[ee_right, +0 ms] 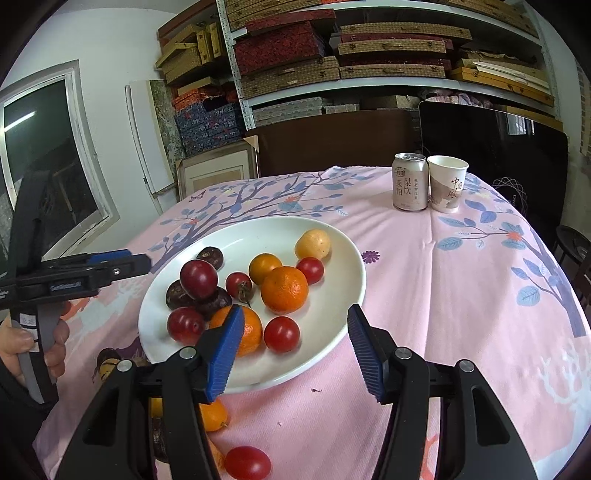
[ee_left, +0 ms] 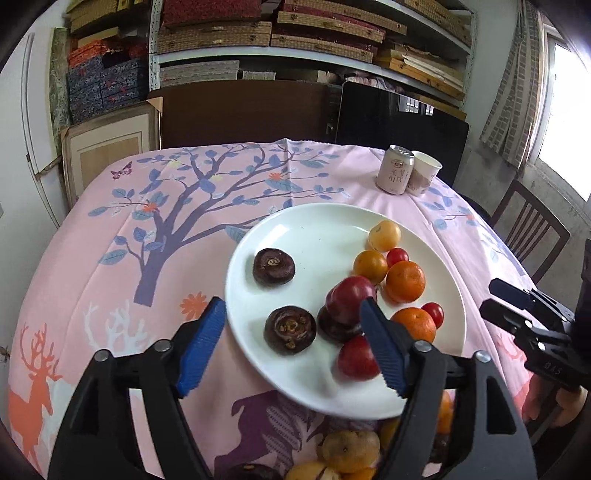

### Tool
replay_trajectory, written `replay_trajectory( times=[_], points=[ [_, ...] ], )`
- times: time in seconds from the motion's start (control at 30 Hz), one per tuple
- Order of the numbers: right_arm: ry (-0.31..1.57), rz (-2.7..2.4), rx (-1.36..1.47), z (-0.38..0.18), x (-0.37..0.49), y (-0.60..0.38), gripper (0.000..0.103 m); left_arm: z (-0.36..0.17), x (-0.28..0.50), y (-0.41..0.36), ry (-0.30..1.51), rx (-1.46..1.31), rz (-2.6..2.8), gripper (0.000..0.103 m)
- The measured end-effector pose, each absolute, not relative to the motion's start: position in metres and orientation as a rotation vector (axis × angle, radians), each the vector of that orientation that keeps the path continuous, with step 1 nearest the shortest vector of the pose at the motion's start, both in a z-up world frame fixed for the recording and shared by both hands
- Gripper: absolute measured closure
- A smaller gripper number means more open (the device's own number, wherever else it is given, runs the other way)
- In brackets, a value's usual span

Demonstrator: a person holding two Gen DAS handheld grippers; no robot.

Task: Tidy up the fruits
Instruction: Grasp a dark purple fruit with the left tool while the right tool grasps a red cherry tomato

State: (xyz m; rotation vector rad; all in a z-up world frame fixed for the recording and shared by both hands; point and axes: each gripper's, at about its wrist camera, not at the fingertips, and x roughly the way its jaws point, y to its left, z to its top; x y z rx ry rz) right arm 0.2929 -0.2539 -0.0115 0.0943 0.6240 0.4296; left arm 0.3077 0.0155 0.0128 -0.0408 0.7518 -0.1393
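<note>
A white plate (ee_left: 325, 229) (ee_right: 340, 295) on the pink tablecloth holds several fruits: dark water chestnuts (ee_left: 273, 267), red plums (ee_left: 351, 299) (ee_right: 198, 278), oranges (ee_left: 405, 281) (ee_right: 284, 290), yellow fruits (ee_left: 384, 235) (ee_right: 313, 243) and cherry tomatoes (ee_left: 397, 256) (ee_right: 282, 334). My left gripper (ee_left: 291, 350) is open and empty over the plate's near edge. My right gripper (ee_right: 295, 350) is open and empty over the plate's near right rim. Loose fruits lie on the cloth before the plate: a cherry tomato (ee_right: 247, 462), an orange (ee_right: 212, 415) and a yellowish fruit (ee_left: 349, 450).
A drink can (ee_left: 394, 170) (ee_right: 410, 182) and a paper cup (ee_left: 424, 172) (ee_right: 446, 184) stand at the table's far right. A dark screen (ee_right: 491, 155) and shelves of boxes (ee_left: 295, 33) stand behind. A wooden chair (ee_left: 532, 229) is at the right.
</note>
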Motion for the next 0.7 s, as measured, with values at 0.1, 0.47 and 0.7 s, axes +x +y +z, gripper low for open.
replay_trajectory(
  times=[0.1,0.47,0.7],
  points=[
    [0.611,0.424,0.100,-0.010,0.290,-0.257,0.044,0.003,0.281,0.026,0.800,-0.042,-0.158,0.020],
    [0.605,0.401,0.102,-0.010,0.288,-0.260,0.041,-0.039,0.196,0.015,0.877,0.210,-0.175,0.020],
    [0.605,0.391,0.113,-0.011,0.287,-0.265,0.041,-0.049,0.202,0.036,0.903,0.207,-0.116,0.022]
  ],
)
